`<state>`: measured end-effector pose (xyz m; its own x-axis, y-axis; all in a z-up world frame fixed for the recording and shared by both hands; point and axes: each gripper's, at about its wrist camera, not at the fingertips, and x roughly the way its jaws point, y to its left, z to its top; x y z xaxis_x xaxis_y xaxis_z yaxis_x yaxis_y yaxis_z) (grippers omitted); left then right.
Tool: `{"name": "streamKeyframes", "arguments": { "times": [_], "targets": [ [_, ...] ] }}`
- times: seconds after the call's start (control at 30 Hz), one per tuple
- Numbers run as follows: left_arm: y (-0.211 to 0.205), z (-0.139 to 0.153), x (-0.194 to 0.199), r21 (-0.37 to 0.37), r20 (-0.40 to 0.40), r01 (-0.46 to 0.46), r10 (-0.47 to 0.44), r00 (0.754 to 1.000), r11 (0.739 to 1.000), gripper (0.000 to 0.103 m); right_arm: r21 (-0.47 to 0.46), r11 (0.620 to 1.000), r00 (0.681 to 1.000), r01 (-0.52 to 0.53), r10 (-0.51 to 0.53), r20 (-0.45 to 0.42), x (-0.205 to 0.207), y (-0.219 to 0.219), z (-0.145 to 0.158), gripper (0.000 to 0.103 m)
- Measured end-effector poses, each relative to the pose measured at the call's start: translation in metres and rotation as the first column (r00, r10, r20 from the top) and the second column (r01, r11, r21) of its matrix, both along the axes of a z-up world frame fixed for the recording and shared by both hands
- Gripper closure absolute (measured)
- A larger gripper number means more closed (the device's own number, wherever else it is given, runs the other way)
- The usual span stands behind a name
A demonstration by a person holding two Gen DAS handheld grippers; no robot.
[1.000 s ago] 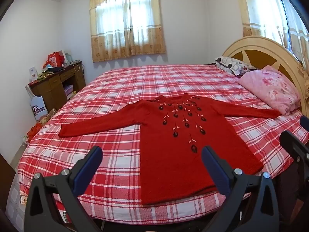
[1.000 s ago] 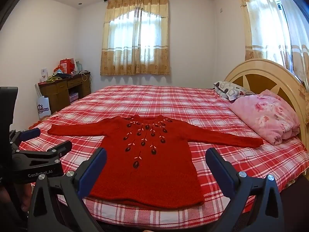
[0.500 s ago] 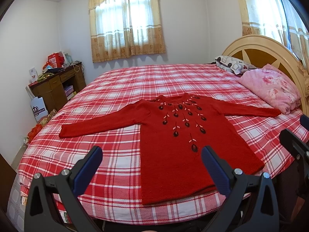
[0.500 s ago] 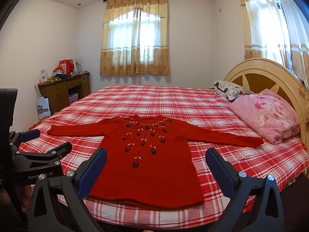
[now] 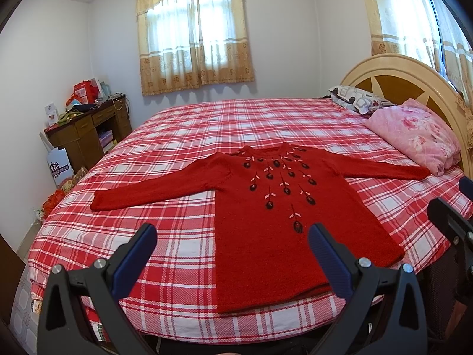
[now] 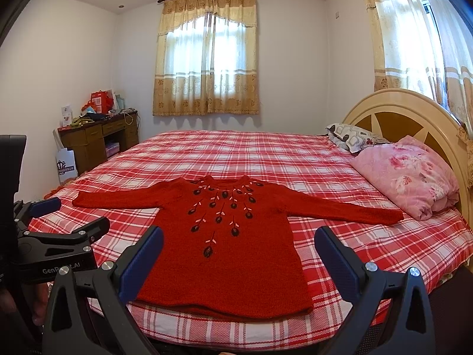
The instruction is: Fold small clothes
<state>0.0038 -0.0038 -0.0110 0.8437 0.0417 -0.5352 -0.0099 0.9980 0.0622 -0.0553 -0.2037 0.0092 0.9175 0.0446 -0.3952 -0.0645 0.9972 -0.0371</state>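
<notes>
I am standing in a home bedroom, looking across a large bed (image 6: 266, 153) that is wearing a red checked sheet. At its right end a rounded wooden headboard (image 6: 414, 112) is rising behind a pink floral pillow (image 6: 408, 174). Beyond the bed, curtains (image 6: 207, 56) are covering a window; left of it a cluttered wooden desk (image 6: 97, 136) is sitting against the wall.

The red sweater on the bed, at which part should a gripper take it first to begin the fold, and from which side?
The red sweater lies flat, face up, both sleeves spread wide. I would probably pinch a sleeve near its cuff: the right gripper takes the cuff by the pink pillow, coming from above at the near edge, and carries it across the chest. The left gripper can do likewise.
</notes>
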Motion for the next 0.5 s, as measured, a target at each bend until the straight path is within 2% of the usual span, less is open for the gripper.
{"name": "streamKeyframes", "arguments": {
  "times": [0.5],
  "targets": [
    [-0.0012, -0.0021, 0.0006, -0.002, -0.002, 0.001, -0.001, 1.000, 1.000, 0.000, 0.001, 1.000, 1.000, -0.003, 0.003, -0.002, 0.0011, -0.0015, -0.0005, 0.001]
  ]
}}
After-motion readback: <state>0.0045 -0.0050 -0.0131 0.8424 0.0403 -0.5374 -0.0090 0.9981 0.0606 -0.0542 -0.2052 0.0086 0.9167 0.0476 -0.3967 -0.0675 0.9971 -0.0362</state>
